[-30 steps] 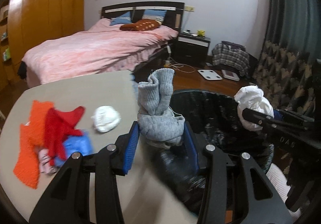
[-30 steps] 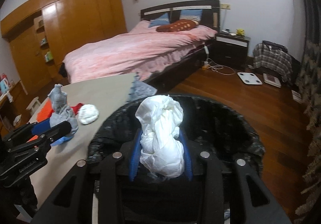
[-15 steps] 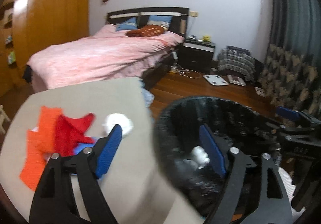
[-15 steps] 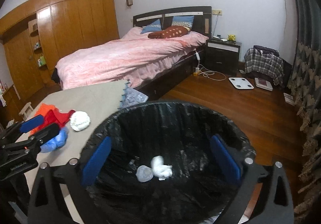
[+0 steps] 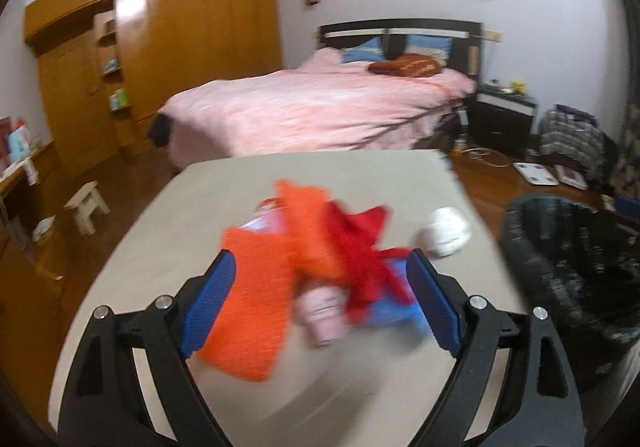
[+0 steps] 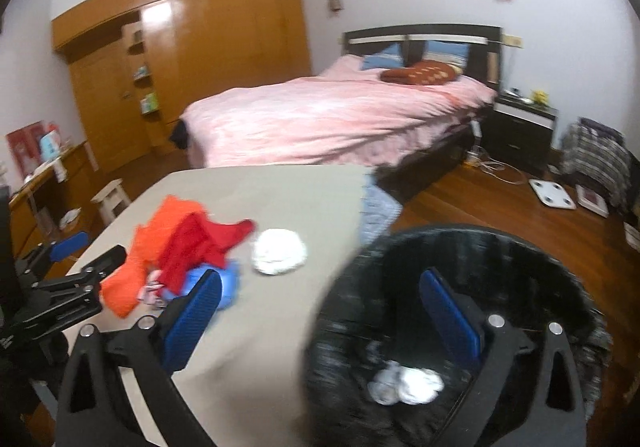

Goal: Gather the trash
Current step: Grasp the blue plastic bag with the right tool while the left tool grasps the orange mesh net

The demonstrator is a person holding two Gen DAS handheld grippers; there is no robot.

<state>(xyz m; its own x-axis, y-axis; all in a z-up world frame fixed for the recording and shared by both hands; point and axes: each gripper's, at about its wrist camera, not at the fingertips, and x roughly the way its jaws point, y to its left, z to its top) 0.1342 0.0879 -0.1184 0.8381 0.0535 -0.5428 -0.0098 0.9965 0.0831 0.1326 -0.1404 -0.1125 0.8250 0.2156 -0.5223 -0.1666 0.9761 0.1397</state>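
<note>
My left gripper (image 5: 320,299) is open and empty, just above a pile of orange cloth (image 5: 260,287), red cloth (image 5: 360,247), a pink item (image 5: 322,311) and a blue item (image 5: 384,313) on the grey table (image 5: 320,179). A white crumpled wad (image 5: 446,233) lies to the pile's right. My right gripper (image 6: 320,311) is open and empty, straddling the table edge and the black-lined bin (image 6: 540,259). A grey sock and a white wad (image 6: 408,387) lie in the bin. The pile (image 6: 176,247) and the white wad (image 6: 280,251) also show in the right wrist view, with the left gripper (image 6: 76,259) beside them.
The bin (image 5: 568,247) stands at the table's right edge. A bed with a pink cover (image 5: 320,111) is behind the table. A small white stool (image 5: 86,203), a wooden wardrobe (image 5: 168,47), a nightstand (image 5: 504,119) and a scale (image 5: 536,173) on the wood floor are around.
Both grippers opened and dropped the grey sock and the white wad into the bin. Both then swung left; the left gripper now hovers over the cloth pile.
</note>
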